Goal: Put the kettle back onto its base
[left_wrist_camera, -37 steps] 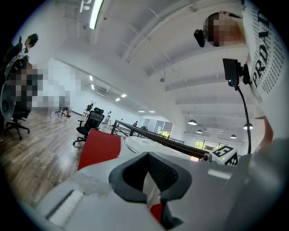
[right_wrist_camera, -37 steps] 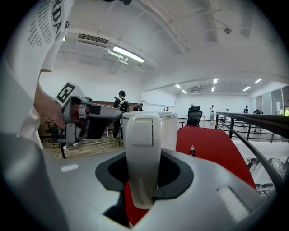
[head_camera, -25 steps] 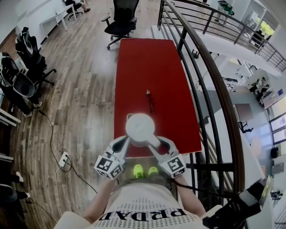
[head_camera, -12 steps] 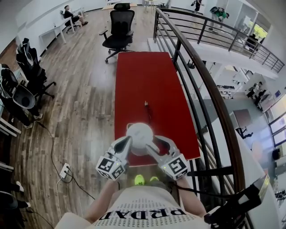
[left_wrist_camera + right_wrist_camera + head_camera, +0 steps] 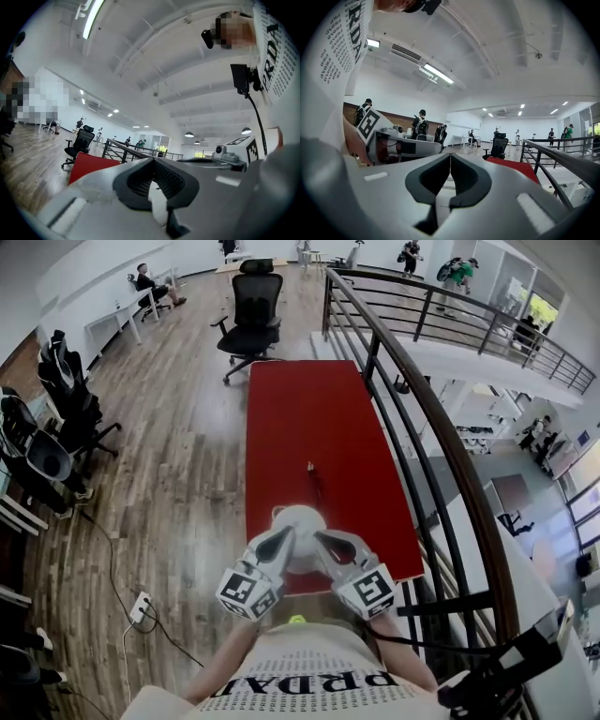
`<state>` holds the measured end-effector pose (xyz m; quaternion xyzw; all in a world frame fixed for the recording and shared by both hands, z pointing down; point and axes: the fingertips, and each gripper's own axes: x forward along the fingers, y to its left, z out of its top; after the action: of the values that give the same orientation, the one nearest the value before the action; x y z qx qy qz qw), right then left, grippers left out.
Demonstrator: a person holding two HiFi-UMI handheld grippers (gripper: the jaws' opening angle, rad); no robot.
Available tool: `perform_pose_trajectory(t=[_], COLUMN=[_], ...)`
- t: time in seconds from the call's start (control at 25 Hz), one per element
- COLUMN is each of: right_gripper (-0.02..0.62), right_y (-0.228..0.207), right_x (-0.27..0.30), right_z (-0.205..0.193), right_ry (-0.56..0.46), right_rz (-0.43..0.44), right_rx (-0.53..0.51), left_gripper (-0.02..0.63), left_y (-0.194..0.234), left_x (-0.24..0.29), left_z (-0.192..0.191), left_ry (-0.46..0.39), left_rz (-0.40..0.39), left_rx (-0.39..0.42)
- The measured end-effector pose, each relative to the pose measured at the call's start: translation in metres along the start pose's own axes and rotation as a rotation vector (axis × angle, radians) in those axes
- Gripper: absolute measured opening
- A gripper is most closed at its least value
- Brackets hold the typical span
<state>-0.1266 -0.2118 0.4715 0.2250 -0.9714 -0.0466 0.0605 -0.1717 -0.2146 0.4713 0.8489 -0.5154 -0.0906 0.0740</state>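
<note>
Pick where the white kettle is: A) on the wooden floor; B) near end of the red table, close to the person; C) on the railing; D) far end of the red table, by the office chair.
B: the head view shows the kettle at the near end of the red table, just ahead of the person, far from the office chair.

The only print that can be read is on the person's shirt (image 5: 305,688). Large black capitals run across its white front, roughly "PRDA" and one more letter in the head view (the row bends at the picture's bottom edge). Both gripper views catch "RDA", beside rows of print too small to read. The square markers on the two cubes (image 5: 249,592) are black-and-white patterns, not letters.
</note>
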Motion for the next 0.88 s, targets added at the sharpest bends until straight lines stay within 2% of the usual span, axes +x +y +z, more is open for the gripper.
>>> perform_pose_trajectory(t=[0.2,0.52,0.88], right_gripper=[0.009,0.008,0.008], right_y=[-0.011,-0.007,-0.009], right_x=[0.0,0.003,0.003], right_z=[0.007,0.005,0.005], right_ry=[0.007,0.012,0.012], right_rz=[-0.056,-0.044,-0.049], right_rx=[-0.01,-0.009,0.013], left_gripper=[-0.005,-0.005,-0.005], left_y=[-0.014,-0.022,-0.023], left_x=[0.006,0.013,0.016], left_z=[0.005,0.001,0.006], left_ry=[-0.014,-0.031,-0.036], left_rz=[-0.014,-0.043,-0.041], left_rx=[0.03,0.1,0.075])
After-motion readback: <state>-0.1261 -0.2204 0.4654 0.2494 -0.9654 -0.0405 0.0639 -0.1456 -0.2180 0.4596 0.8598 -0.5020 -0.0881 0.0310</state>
